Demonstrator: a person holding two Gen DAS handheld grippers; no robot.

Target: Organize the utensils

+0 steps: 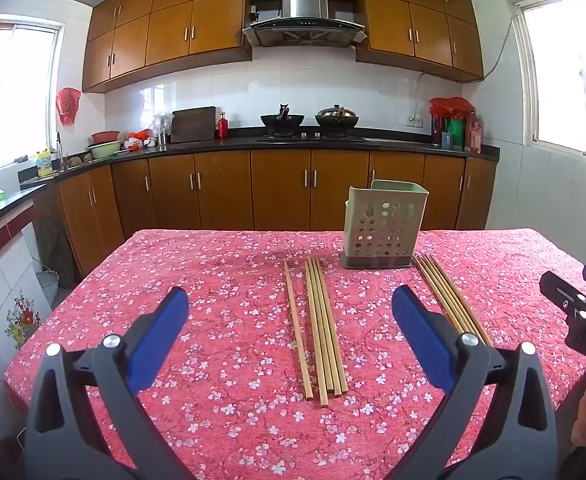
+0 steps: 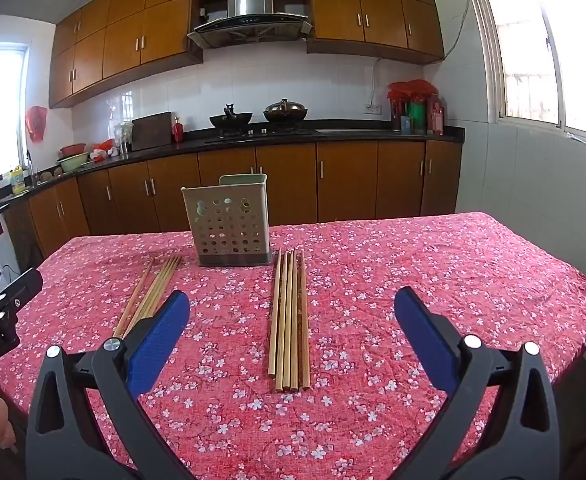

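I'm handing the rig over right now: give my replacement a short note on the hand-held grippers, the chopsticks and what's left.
Left hand-held gripper: open, empty, above the table, facing the left chopstick group.
Right hand-held gripper: open, empty, facing the right chopstick group.
Perforated utensil holder: upright on the floral tablecloth, beyond both groups; no chopsticks visible in it.
Done: nothing placed yet.
Left: probably pick up each group and stand it in the holder.

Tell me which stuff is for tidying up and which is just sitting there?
For the job: left chopstick bunch, right chopstick bunch, perforated utensil holder, open left claw, open right claw.

Just sitting: woks, cutting board, red bottle.
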